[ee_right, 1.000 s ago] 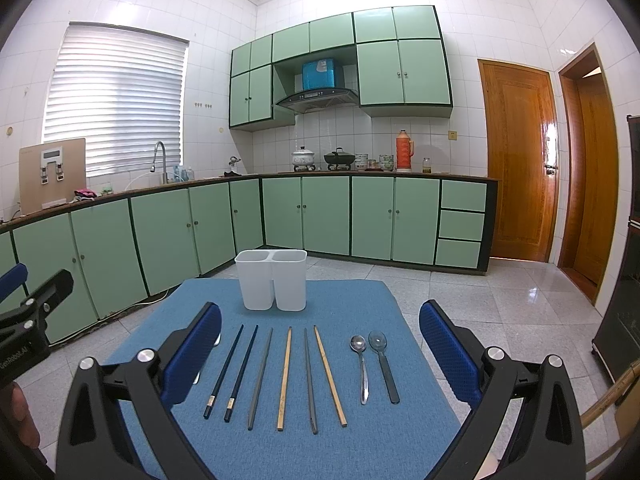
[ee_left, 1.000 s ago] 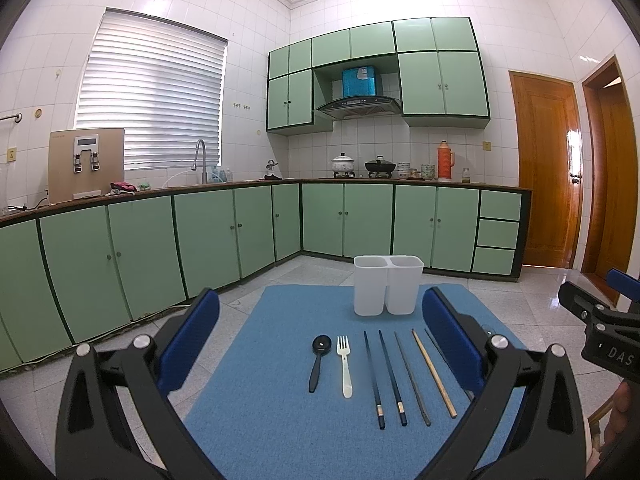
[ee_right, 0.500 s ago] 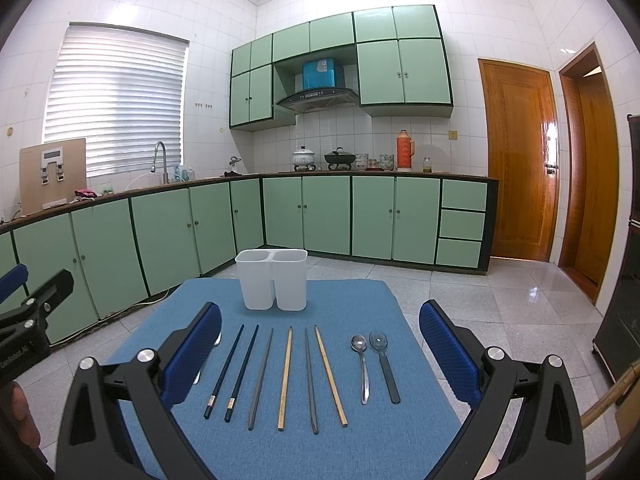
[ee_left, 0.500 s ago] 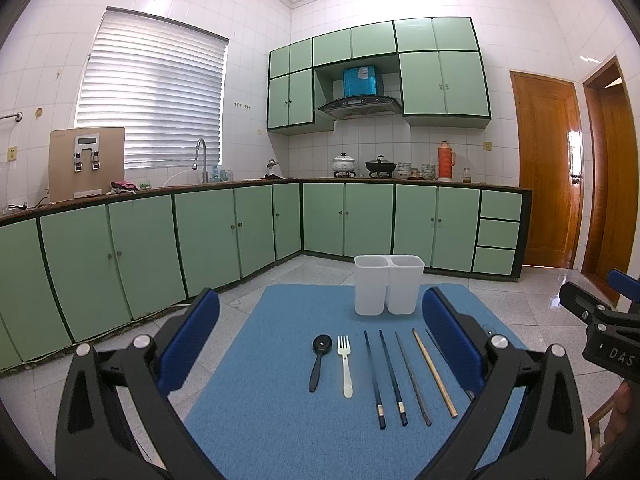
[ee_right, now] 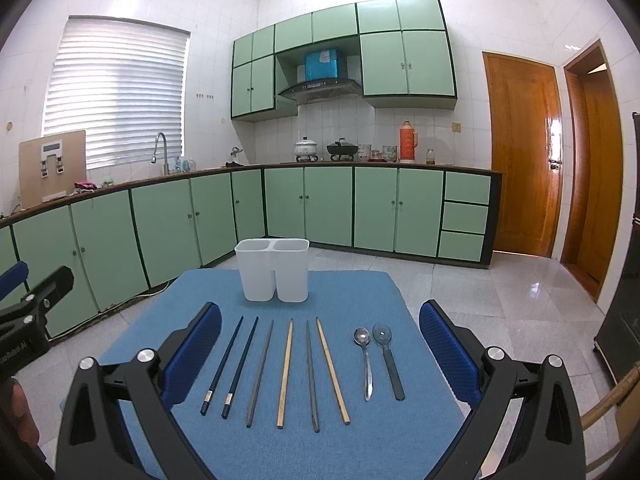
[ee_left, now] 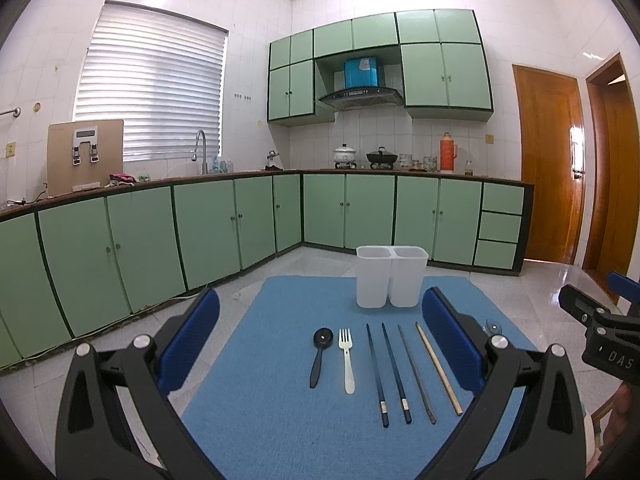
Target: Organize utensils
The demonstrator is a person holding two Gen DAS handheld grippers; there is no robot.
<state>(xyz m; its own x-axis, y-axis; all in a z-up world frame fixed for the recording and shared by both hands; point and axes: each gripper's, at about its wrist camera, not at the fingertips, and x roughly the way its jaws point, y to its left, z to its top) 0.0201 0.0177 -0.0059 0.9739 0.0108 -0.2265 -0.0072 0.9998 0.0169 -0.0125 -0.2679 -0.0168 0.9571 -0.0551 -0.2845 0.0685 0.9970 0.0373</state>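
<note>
so both my grippers, left gripper (ee_left: 320, 344) and right gripper (ee_right: 320, 344), hang wide open and empty above the near edge of the blue mat (ee_right: 360, 292). the utensils lie in 1 row ahead, handles toward me, long axes pointing at the white 2-cup holder (ee_right: 272, 276) beyond. the spoons (ee_right: 378, 360) sit nearer my right, the fork (ee_left: 346, 356) nearer my left.

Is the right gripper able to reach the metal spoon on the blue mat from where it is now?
Probably yes. The right gripper is open and holds nothing, and the metal spoon lies flat on the blue mat ahead of it. Only the dark spoon lies close beside it.
</note>
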